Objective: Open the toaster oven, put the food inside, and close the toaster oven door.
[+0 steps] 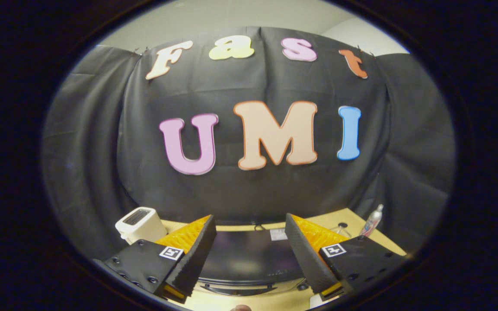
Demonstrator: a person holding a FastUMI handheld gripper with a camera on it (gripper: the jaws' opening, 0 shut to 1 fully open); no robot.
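Fingers (193,255) of the gripper (251,255) stand wide apart and hold nothing, poised above the black oven (249,257) on the table (339,218).

Between and just below the fingers lies the oven's dark top, with its door handle (237,288) showing at the near edge; the door looks shut, though the angle is steep and I cannot be sure. By my reading the task is at its first step, opening the door: the next move calls for bringing the fingers down to the handle, closing on it and pulling the door outward. No food can be made out, nor the oven's inside. A white toaster (140,223) stands beyond the left finger; a small bottle (372,220) stands well beyond the right one, near the wall.
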